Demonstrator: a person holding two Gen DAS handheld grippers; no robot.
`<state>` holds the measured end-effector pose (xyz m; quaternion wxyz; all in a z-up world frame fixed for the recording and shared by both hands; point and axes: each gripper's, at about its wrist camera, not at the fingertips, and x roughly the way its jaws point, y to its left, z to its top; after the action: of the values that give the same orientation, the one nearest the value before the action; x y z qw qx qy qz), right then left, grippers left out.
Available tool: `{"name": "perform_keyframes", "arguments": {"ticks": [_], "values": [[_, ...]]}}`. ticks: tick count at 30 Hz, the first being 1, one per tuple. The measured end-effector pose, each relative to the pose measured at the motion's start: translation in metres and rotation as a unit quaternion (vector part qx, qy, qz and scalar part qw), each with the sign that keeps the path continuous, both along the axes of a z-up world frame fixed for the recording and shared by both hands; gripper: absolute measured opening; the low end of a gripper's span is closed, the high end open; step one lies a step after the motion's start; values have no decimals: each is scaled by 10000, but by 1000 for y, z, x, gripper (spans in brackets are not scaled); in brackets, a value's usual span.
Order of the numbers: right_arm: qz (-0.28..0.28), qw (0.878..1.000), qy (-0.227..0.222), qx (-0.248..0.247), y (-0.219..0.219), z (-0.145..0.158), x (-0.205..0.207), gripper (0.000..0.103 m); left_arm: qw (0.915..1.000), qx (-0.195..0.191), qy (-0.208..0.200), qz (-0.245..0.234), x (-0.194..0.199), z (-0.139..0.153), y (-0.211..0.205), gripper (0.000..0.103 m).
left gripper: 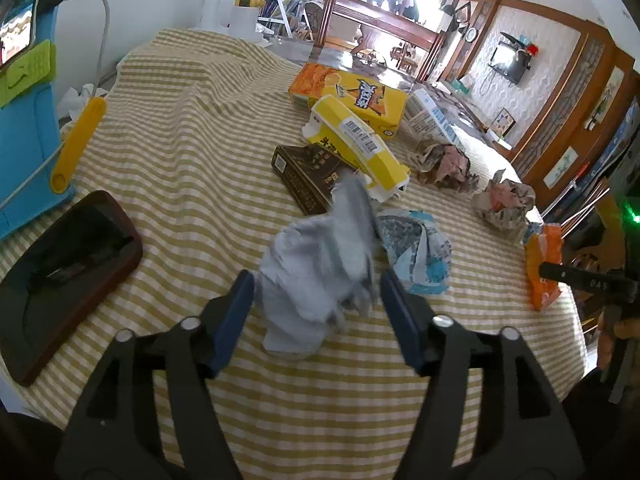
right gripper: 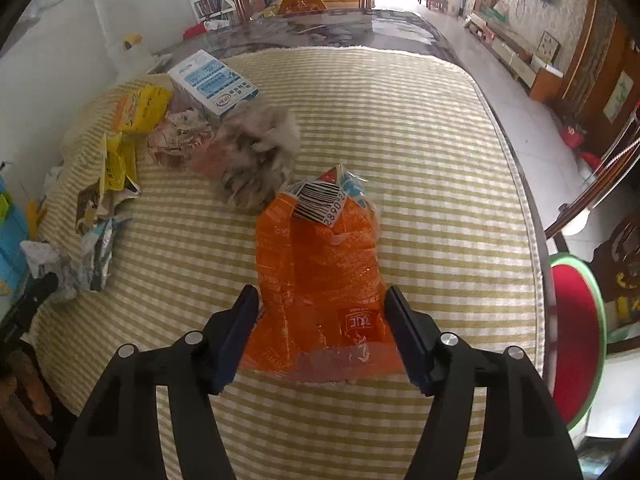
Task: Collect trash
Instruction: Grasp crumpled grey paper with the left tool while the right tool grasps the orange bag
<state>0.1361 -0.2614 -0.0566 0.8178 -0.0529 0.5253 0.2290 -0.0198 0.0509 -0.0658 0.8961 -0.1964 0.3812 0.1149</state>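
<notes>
A crumpled grey-white tissue [left gripper: 320, 264] lies on the checked tablecloth [left gripper: 180, 140] between the fingers of my left gripper [left gripper: 318, 312]. The gripper is open and its pads stand just off the tissue's sides. An orange snack bag [right gripper: 316, 264] with a barcode label fills the gap of my right gripper [right gripper: 320, 320], whose pads press its two edges. In the left wrist view the same bag [left gripper: 542, 252] sits near the table's right edge, behind a right finger [left gripper: 584, 280]. Further trash: a blue-white wrapper [left gripper: 420, 252], a brown box [left gripper: 308, 172], a yellow carton [left gripper: 360, 144] and crumpled papers [left gripper: 444, 164].
An orange box [left gripper: 352, 96] and a white-blue box [right gripper: 212, 80] lie farther back. A dark phone-like slab [left gripper: 68, 276] and a blue stand [left gripper: 24, 120] occupy the table's left side. Beyond the right edge stands a red stool [right gripper: 576, 340].
</notes>
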Motion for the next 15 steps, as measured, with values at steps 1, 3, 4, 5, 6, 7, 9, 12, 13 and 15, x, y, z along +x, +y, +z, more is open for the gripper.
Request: {"name": "perform_keyframes", "arguments": {"ticks": [1, 3, 4, 5, 6, 7, 9, 12, 13, 15], "values": [[-3, 10000, 43, 54, 1, 1, 0, 66, 10000, -5, -18, -4, 0, 0, 0, 66], [-68, 9995, 180, 231, -1, 1, 1, 73, 10000, 16, -38, -14, -1, 1, -1, 72], [-104, 9993, 218, 294, 0, 2, 2, 74, 10000, 33, -55, -9, -1, 2, -2, 74], [-150, 9989, 238, 384, -1, 3, 1, 78, 10000, 35, -81, -5, -1, 3, -2, 76], [-207, 9986, 213, 446, -3, 5, 2, 82, 9999, 31, -100, -5, -2, 3, -3, 76], [-252, 9984, 172, 474, -3, 6, 1, 83, 9999, 25, -117, -8, -2, 3, -3, 76], [-338, 9983, 55, 473, -4, 9, 3, 83, 9999, 38, -123, 11, -2, 3, -3, 77], [-400, 9980, 3, 488, -5, 10, 5, 83, 9999, 5, -158, 38, -1, 4, -2, 77], [-400, 9979, 25, 504, -4, 9, 6, 83, 9998, 3, -181, 38, -1, 5, -2, 77], [-377, 9981, 51, 488, -1, 8, 6, 83, 9998, 18, -194, 25, 2, 6, -3, 77]]}}
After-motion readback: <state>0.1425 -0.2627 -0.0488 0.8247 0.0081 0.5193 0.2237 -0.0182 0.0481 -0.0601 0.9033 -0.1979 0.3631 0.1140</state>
